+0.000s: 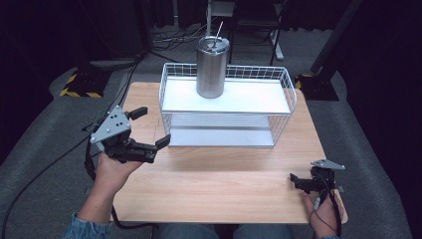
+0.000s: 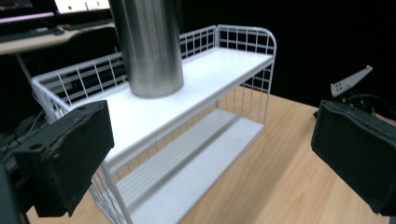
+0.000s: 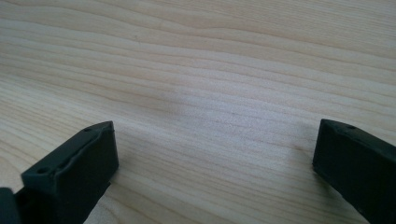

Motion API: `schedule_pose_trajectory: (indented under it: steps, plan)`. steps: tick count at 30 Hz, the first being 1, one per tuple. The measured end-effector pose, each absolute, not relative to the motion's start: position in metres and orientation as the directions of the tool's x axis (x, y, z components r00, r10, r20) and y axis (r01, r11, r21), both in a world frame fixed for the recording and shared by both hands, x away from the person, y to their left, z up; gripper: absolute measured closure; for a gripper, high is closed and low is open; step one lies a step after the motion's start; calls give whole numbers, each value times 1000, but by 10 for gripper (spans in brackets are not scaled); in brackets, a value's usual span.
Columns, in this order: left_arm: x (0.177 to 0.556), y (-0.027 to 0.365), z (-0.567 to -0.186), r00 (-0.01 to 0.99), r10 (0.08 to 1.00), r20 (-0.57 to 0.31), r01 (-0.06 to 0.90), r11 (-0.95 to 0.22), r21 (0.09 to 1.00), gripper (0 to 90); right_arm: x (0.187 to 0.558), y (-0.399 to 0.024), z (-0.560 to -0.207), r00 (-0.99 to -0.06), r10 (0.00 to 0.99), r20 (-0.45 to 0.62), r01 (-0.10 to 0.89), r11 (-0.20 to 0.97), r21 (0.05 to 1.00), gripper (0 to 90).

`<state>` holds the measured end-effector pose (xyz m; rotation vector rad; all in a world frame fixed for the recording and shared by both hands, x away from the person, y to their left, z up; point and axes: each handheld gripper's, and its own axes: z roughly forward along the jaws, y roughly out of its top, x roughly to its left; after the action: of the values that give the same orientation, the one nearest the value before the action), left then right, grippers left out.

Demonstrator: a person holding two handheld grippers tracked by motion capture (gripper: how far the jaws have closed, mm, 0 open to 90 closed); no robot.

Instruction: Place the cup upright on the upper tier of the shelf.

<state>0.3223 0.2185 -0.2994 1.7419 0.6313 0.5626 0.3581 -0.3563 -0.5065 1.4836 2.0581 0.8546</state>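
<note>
Jaws spread wide and holding nothing, the left gripper (image 1: 152, 128) at the frame's left faces the wire rack (image 1: 169, 82), seemingly lining up on the steel cup (image 1: 212, 67) standing upright on its top shelf, upper centre. The right gripper (image 1: 298, 181), lower right, hangs equally wide and empty over the table (image 1: 219, 179), likely just parked.

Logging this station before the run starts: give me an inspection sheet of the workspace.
Surface: wooden table, bare in front.
Job's things: steel tumbler upright on the top shelf of the white wire rack; a straw stands in its lid.
Clutter: nothing seen.
Grippers: left gripper open, raised near the rack's left end; right gripper open, low over the table's right front.
Cables: black cable trails from the left gripper to the floor.
Surroundings: grey carpet, dark backdrop.
</note>
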Motion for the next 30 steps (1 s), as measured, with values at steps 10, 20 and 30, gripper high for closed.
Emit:
schedule_pose_trajectory:
  steps: [10,20,30]
  plan:
    - [315,238,-356,729,682,-57,228,-163,960,0,358,-356,-507,-312,950,-9,664,225,713,3]
    - [306,248,-402,683,729,-49,315,-234,920,0,358,-356,-507,-312,950,-10,664,225,713,3]
    - [307,252,-436,658,749,-72,395,-263,880,0,358,-356,-507,-312,950,-10,664,226,713,3]
